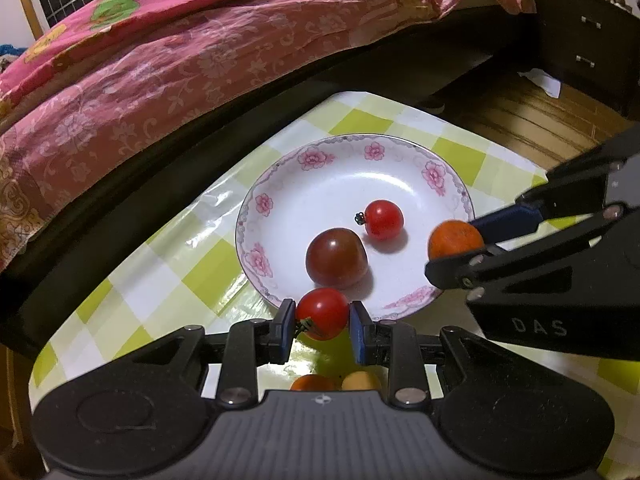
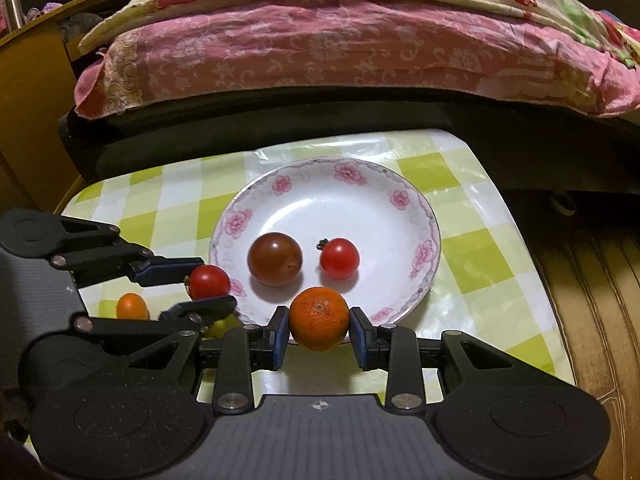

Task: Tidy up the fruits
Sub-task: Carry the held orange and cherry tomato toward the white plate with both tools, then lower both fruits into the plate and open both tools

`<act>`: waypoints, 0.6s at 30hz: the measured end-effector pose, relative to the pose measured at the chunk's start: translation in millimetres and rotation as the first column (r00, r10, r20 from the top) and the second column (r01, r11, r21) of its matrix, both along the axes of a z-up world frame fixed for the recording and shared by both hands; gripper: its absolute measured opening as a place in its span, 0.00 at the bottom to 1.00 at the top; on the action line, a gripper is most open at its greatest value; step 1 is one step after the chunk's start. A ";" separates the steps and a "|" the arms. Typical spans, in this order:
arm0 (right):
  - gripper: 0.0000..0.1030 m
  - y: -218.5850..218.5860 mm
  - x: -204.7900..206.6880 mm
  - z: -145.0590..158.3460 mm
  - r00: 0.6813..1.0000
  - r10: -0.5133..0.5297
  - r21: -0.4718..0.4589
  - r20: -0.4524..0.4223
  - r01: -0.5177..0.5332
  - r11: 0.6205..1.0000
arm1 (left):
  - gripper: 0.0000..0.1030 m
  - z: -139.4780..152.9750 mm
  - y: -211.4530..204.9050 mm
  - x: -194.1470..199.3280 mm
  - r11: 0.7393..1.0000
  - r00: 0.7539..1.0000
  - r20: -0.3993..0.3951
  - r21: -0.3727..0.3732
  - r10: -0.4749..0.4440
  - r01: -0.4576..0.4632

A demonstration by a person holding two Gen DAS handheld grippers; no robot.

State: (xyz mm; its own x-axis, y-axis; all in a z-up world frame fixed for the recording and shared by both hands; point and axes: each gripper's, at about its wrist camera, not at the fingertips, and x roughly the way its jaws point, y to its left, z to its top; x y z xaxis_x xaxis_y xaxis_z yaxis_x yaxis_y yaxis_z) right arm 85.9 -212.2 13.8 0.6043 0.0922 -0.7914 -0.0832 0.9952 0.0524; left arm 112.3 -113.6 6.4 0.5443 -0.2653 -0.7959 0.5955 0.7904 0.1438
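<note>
A white plate with pink flowers (image 1: 320, 168) (image 2: 312, 204) sits on a green-checked tablecloth. In it lie a dark brown-red tomato (image 1: 336, 257) (image 2: 274, 259) and a small red tomato (image 1: 383, 219) (image 2: 339, 258). My left gripper (image 1: 322, 314) (image 2: 208, 286) is shut on a red cherry tomato (image 1: 322, 312) (image 2: 209, 281) at the plate's near-left rim. My right gripper (image 2: 319, 322) (image 1: 456, 246) is shut on a small orange (image 2: 319, 318) (image 1: 454, 238), held over the plate's near rim.
A small orange fruit (image 2: 132, 306) (image 1: 314, 383) and a yellow fruit (image 1: 360, 381) (image 2: 222, 326) lie on the cloth (image 2: 472, 248) under the left gripper. A bed with a pink cover (image 1: 180, 60) runs along the table's far side. Wooden floor (image 2: 592, 280) lies right of the table.
</note>
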 end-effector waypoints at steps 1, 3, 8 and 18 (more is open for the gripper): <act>0.27 -1.5 0.6 -1.5 1.000 -0.003 0.003 -0.006 0.003 1.000 | 0.35 -0.4 0.5 1.1 1.000 1.000 -0.003 -0.006 0.001 -0.001; 0.27 -4.3 2.5 -5.0 1.000 -0.009 0.006 -0.017 0.009 1.000 | 0.35 -0.9 0.8 3.7 1.000 1.000 -0.009 -0.018 0.003 -0.003; 0.27 -7.1 8.6 -6.9 1.000 -0.013 0.026 -0.017 0.014 1.000 | 0.35 -4.1 1.0 8.9 0.999 1.000 -0.025 -0.036 0.005 -0.006; 0.28 -11.6 26.9 -18.1 0.999 -0.030 0.041 -0.029 0.031 0.999 | 0.35 -7.4 1.8 21.9 0.998 0.999 -0.042 -0.067 0.012 -0.015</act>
